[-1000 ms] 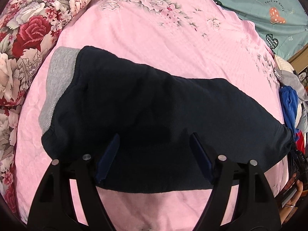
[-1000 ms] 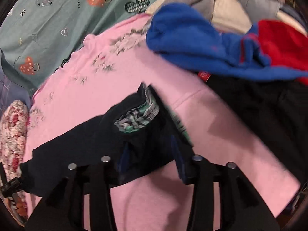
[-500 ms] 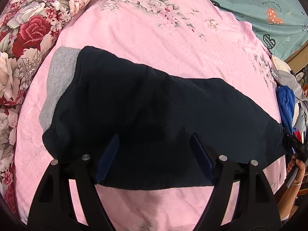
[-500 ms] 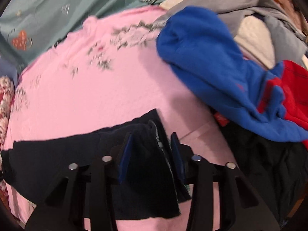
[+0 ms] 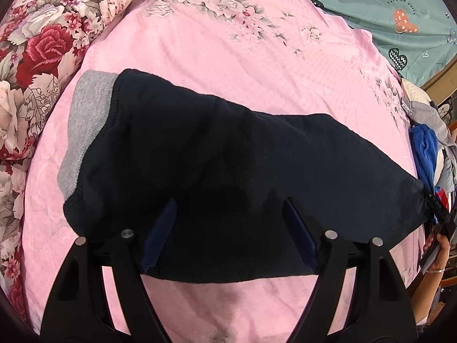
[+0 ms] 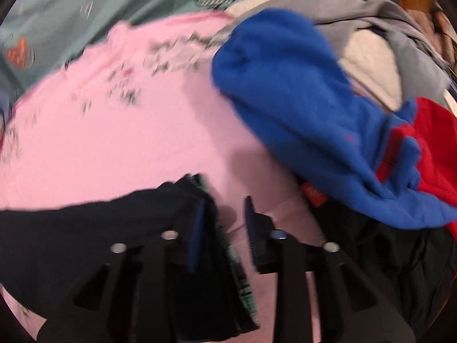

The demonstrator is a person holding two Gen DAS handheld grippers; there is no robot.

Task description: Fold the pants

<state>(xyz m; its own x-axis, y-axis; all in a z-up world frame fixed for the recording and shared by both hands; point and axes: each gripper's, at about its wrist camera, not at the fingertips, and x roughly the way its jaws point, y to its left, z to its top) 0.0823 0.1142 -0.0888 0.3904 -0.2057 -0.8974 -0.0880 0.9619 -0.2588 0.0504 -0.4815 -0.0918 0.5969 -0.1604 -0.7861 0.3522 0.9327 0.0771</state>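
Left-wrist view: dark navy fleece pants were laid across the pink floral blanket, the left gripper spread above them. The right gripper's jaws were opening, the hem beside one pad.

Pants on blanket

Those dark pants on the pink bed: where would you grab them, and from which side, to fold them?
Probably at the narrow end of the dark pants, where the plaid lining shows. It is a thin, layered edge lying flat on the pink blanket, so come from the clothes-pile side, low and along the bed. The right tongs are there, opening, that edge against one pad. The grey waistband end is wider.
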